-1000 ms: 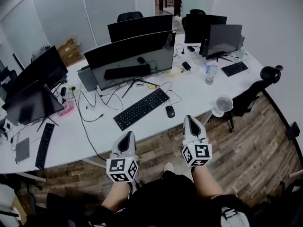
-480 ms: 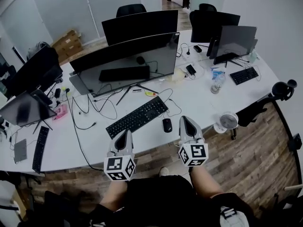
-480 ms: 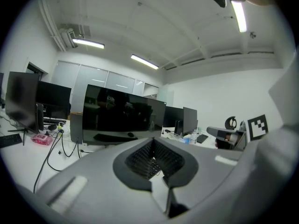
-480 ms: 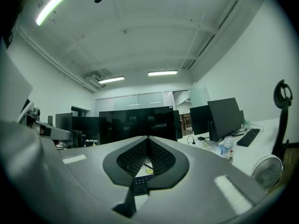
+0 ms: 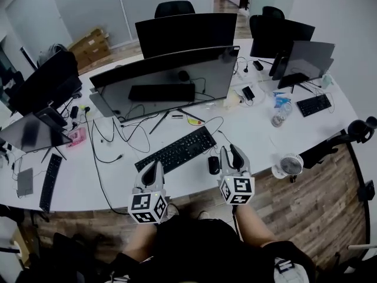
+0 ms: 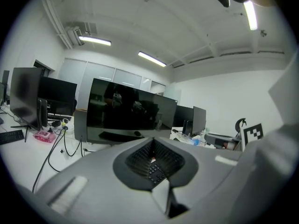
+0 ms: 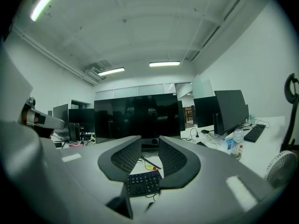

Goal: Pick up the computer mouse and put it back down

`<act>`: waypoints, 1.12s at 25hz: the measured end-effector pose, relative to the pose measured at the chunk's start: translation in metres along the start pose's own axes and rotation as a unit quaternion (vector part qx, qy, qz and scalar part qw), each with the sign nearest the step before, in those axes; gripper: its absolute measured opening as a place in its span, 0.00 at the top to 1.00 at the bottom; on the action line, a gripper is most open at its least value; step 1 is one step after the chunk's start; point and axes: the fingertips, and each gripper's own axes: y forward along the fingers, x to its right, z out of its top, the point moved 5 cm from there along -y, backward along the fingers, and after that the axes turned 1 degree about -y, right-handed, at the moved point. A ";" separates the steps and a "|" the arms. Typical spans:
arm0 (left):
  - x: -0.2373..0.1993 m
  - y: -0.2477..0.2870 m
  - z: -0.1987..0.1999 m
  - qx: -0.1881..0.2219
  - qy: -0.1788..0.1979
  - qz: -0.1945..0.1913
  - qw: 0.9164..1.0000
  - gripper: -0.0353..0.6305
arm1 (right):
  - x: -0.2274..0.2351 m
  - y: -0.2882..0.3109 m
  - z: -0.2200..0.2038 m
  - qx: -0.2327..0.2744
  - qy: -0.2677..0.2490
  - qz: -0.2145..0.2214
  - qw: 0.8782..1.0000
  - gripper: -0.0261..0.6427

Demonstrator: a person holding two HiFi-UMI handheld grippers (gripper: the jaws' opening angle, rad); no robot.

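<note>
The black computer mouse point(image 5: 213, 164) lies on the white desk point(image 5: 118, 181), just right of the black keyboard point(image 5: 175, 149). My right gripper point(image 5: 230, 152) hovers over the desk edge immediately right of the mouse. Its jaws have just been opening and stand a little apart with nothing between them. In the right gripper view the right gripper point(image 7: 149, 146) points level at the big monitor point(image 7: 135, 115); the mouse is hidden there. My left gripper point(image 5: 152, 167) is shut and empty at the desk's near edge, left of the keyboard. In the left gripper view the left gripper point(image 6: 152, 143) has its tips touching.
A wide dark monitor point(image 5: 165, 81) stands behind the keyboard, with loose cables point(image 5: 112, 137) on the desk. A small white fan point(image 5: 290, 164) and a water bottle point(image 5: 278, 115) sit to the right. More monitors and keyboards point(image 5: 49, 180) line the left side.
Both grippers have moved forward over the desk's near edge. The right gripper, shut before, now has its jaws parted and sits beside the mouse.
</note>
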 end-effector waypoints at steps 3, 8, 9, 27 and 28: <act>-0.011 0.006 0.004 -0.003 0.002 0.002 1.000 0.87 | -0.002 0.019 -0.015 -0.019 -0.001 -0.006 1.000 0.76; -0.027 0.011 0.008 -0.004 0.002 0.006 1.000 0.87 | -0.008 0.044 -0.052 -0.072 0.003 -0.006 0.997 0.63; -0.029 0.011 0.010 -0.003 0.002 0.007 1.000 0.87 | -0.009 0.048 -0.059 -0.085 0.001 -0.005 0.996 0.62; -0.070 0.002 0.003 -0.014 -0.004 0.040 0.999 0.87 | 0.006 0.061 -0.214 -0.284 -0.027 -0.045 0.957 0.56; -0.071 0.001 0.002 -0.015 -0.005 0.041 0.999 0.87 | 0.006 0.061 -0.219 -0.287 -0.027 -0.043 0.957 0.56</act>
